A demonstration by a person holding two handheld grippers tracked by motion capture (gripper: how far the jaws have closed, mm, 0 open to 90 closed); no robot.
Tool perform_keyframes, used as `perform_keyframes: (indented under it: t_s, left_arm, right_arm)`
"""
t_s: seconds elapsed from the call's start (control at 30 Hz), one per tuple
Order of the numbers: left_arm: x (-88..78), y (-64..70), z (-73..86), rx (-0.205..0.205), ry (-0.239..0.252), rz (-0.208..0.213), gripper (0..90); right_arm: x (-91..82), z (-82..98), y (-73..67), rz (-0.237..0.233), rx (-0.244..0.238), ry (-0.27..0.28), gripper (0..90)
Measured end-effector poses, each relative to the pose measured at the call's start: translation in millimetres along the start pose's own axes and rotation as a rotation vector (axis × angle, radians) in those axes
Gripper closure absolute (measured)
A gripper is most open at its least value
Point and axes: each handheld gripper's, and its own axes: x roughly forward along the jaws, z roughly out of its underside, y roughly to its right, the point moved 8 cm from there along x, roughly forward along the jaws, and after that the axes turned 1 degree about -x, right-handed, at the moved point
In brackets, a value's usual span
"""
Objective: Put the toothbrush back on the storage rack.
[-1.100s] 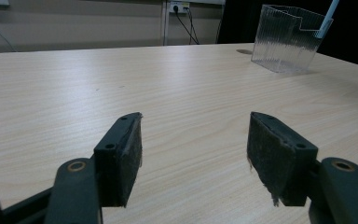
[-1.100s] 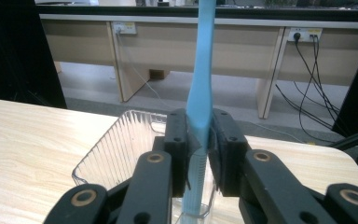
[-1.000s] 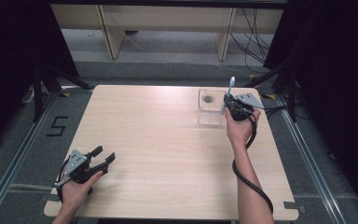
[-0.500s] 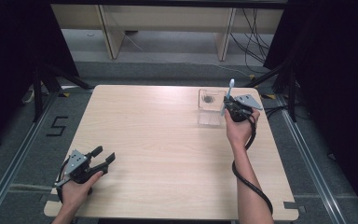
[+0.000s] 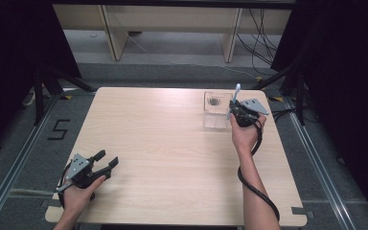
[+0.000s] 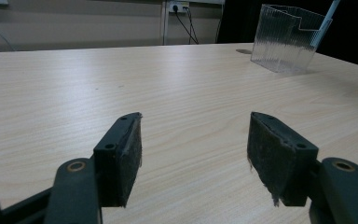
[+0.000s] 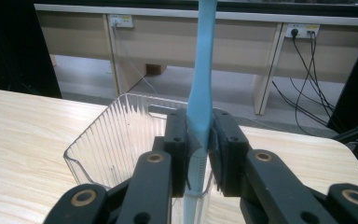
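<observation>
Over clear ribbed bin (image 7: 116, 140), blue toothbrush (image 7: 200, 93), right gripper (image 7: 199, 154) clamped

The blue toothbrush (image 5: 233, 101) in the right tongs (image 5: 235, 111) has tipped slightly more upright.

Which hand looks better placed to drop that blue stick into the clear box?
Right. Its tongs already clamp the light blue plastic stick above the clear ribbed plastic box; the left tongs sit open at the table's opposite near corner.
</observation>
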Motion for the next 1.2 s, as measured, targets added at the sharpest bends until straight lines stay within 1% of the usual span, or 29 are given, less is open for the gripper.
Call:
perform_keyframes:
  t_s: [0.07, 0.13, 0.17, 0.2, 0.27, 0.3, 0.33, 0.37, 0.43, 0.5, 0.53, 0.6, 0.67, 0.7, 0.8, 0.87, 0.9, 0.93, 0.97, 1.0, 1.03, 1.07, 1.17, 1.2]
  left_arm:
    - [-0.1, 0.0, 0.0, -0.001, 0.001, 0.000, 34.9]
    - [0.0, -0.3, -0.1, -0.001, 0.001, 0.000, 34.8]
    - [0.0, -0.3, 0.0, -0.001, 0.000, 0.000, 34.8]
    - [0.0, -0.2, -0.1, -0.001, 0.001, 0.000, 34.8]
    - [0.0, -0.2, -0.1, -0.001, 0.001, 0.000, 34.8]
    - [-0.1, -0.2, -0.1, -0.001, 0.001, 0.000, 34.8]
    - [-0.1, -0.3, -0.1, -0.002, 0.001, 0.000, 34.8]
    - [-0.1, -0.3, -0.1, -0.002, 0.002, 0.001, 34.8]
    - [-0.2, -0.4, -0.1, -0.003, 0.002, 0.001, 34.7]
    - [-0.1, -0.4, -0.1, -0.003, 0.002, 0.000, 34.7]
    - [-0.1, -0.3, -0.1, -0.003, 0.002, 0.000, 34.7]
    - [-0.1, -0.4, -0.1, -0.003, 0.002, -0.001, 34.7]
    - [-0.1, -0.5, -0.1, -0.003, 0.003, -0.001, 34.7]
    - [-0.1, -0.5, -0.1, -0.003, 0.003, -0.001, 34.7]
    - [-0.2, -0.5, -0.1, -0.005, 0.003, -0.001, 34.7]
    - [-0.2, -0.5, 0.0, -0.005, 0.002, -0.001, 34.6]
    - [-0.3, -0.5, 0.0, -0.005, 0.002, -0.001, 34.7]
    - [-0.3, -0.4, 0.0, -0.005, 0.002, -0.001, 34.6]
    - [-0.3, -0.4, 0.0, -0.005, 0.002, -0.001, 34.6]
    - [-0.4, -0.4, 0.0, -0.004, 0.002, -0.001, 34.7]
    - [-0.3, -0.4, 0.0, -0.005, 0.002, -0.001, 34.6]
    - [-0.3, -0.5, 0.0, -0.005, 0.002, -0.001, 34.6]
    - [-0.8, -0.7, 0.3, -0.004, -0.005, -0.004, 34.6]
    - [-0.4, -0.6, 0.1, -0.005, 0.001, -0.001, 34.7]
  right_arm:
    - [-0.7, 1.6, -0.7, 0.006, 0.014, -0.009, 77.8]
    - [-0.1, 2.0, 0.2, 0.002, 0.004, -0.008, 77.7]
    - [-0.3, 2.0, 0.6, 0.003, -0.009, -0.004, 77.7]
    - [-0.1, 2.8, -0.8, 0.002, 0.008, -0.004, 77.7]
    - [0.8, 3.7, 0.1, 0.002, -0.002, -0.005, 77.6]
    - [0.3, 4.9, -1.1, -0.001, 0.015, -0.017, 77.6]
    - [0.8, 5.2, -0.6, 0.004, 0.010, -0.010, 77.6]
    - [0.2, 5.8, -1.5, 0.009, 0.021, -0.013, 77.6]
    - [0.8, 6.2, -1.2, -0.002, 0.003, -0.017, 77.7]
    - [1.1, 6.5, -1.5, 0.007, 0.005, -0.014, 77.6]
    - [1.8, 6.5, -1.4, 0.003, -0.004, -0.012, 77.6]
    - [1.2, 7.4, -2.9, 0.008, 0.013, -0.018, 77.5]
    - [1.4, 7.8, -2.5, 0.009, 0.003, -0.014, 77.5]
    - [1.6, 8.3, -2.2, 0.002, -0.008, -0.016, 77.5]
    - [1.7, 8.4, -1.6, 0.005, -0.014, -0.010, 77.6]
    - [1.4, 7.8, -1.9, 0.007, -0.013, -0.006, 77.7]
    - [0.7, 7.6, -2.0, 0.004, -0.013, -0.013, 77.6]
    - [0.1, 7.9, -3.1, 0.008, 0.003, -0.018, 77.7]
    - [0.5, 7.7, -3.2, 0.002, 0.000, -0.016, 77.6]
    - [0.9, 7.7, -2.9, 0.007, 0.000, -0.014, 77.6]
    - [1.7, 7.2, -1.9, 0.001, -0.014, -0.010, 77.5]
    - [1.9, 7.3, -1.5, 0.002, -0.016, -0.010, 77.2]
    - [1.0, 7.5, -2.9, 0.006, 0.011, -0.020, 75.6]
    - [1.2, 7.2, -2.3, 0.006, 0.005, -0.018, 74.7]
